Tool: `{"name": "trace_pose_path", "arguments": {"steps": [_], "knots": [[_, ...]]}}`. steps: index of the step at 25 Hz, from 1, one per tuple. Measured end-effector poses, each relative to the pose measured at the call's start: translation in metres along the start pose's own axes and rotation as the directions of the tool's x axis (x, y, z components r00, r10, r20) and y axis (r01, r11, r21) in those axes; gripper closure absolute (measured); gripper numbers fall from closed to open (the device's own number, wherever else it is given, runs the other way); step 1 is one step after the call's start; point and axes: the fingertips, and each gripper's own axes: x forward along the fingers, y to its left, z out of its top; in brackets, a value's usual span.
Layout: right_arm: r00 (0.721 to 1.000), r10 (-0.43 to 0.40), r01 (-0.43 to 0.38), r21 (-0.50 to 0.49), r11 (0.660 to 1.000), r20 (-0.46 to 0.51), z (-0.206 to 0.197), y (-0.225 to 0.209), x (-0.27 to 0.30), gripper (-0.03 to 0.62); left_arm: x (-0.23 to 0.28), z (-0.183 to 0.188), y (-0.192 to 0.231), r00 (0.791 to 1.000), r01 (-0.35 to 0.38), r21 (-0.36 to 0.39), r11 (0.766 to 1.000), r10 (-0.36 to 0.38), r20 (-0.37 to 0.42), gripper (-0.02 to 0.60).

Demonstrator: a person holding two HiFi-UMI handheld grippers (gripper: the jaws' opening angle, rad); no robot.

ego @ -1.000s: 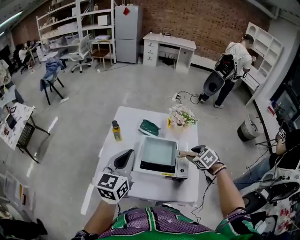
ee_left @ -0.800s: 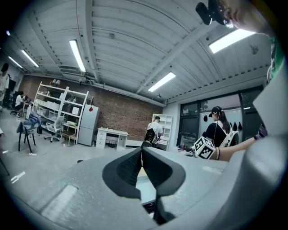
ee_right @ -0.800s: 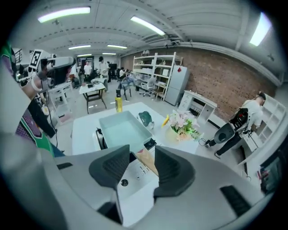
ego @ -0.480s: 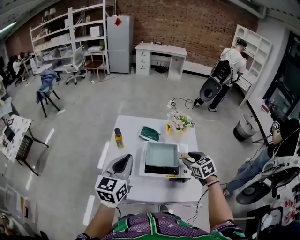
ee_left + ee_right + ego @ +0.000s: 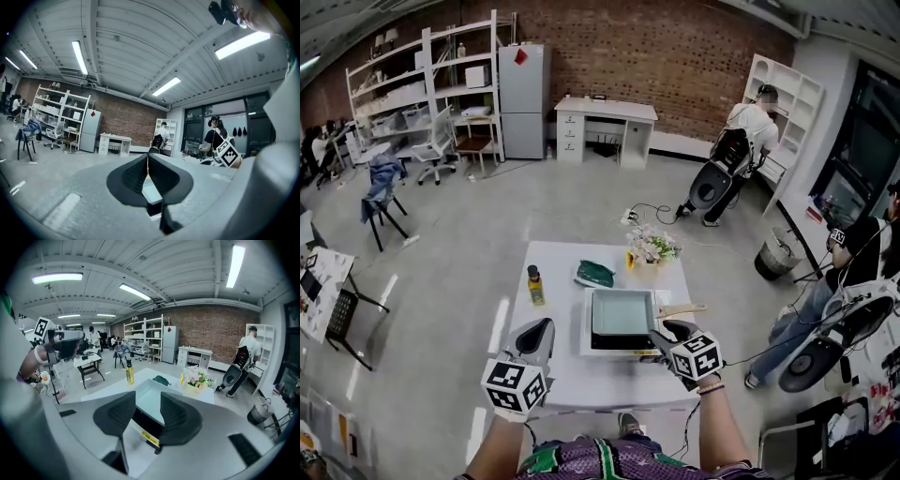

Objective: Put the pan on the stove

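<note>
Pan (image 5: 622, 312) smooth w/ wood-look handle (image 5: 680, 310) — table (image 5: 581, 375) matt, smooth; brick wall (image 5: 675, 56) rough.

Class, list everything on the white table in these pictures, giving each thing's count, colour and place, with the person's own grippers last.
table: one, white, middle of the floor.
stove: one, black and white, right half of the table.
pan: one, square, pale green, on the stove; its wooden handle points right.
bottle: one, yellow, left of the stove.
cloth: one, dark green, behind the stove.
flowers: one bunch, white and pink, back right of the table.
left gripper: one, grey, front left; fingers together, empty.
right gripper: one, grey, at the stove's front right corner; fingers apart, just closed slightly, nothing between them.
</note>
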Motion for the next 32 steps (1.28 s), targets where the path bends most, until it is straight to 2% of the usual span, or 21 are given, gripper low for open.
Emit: {"name": "trace_pose_path", "arguments": {"steps": [8,13,20,26,32], "knots": [[0.981,-0.109,0.106,0.027,0.994,0.160,0.038,0.030,-0.034,0.441,-0.002,0.005,-0.008,0.999,0.029,-0.001,1.000,-0.029,0.028,0.563],[0.959,-0.166,0.158,0.053,0.986,0.229,0.058,0.029,-0.053,0.456,-0.004,0.015,-0.016,0.998,0.032,0.020,0.999,-0.033,0.046,0.563],[0.921,-0.193,0.157,0.130,0.979,0.337,0.091,0.031,-0.084,0.461,-0.010,0.031,-0.029,0.997,0.017,0.063,0.998,-0.021,0.070,0.563],[0.894,-0.210,0.186,0.098,0.978,0.395,0.118,0.047,-0.109,0.461,-0.014,0.044,-0.038,0.996,0.015,0.071,0.997,-0.021,0.092,0.563],[0.877,-0.269,0.234,0.134,0.963,0.397,0.119,0.045,-0.118,0.462,-0.016,0.054,-0.043,0.993,0.026,0.079,0.997,-0.035,0.116,0.563]]}}
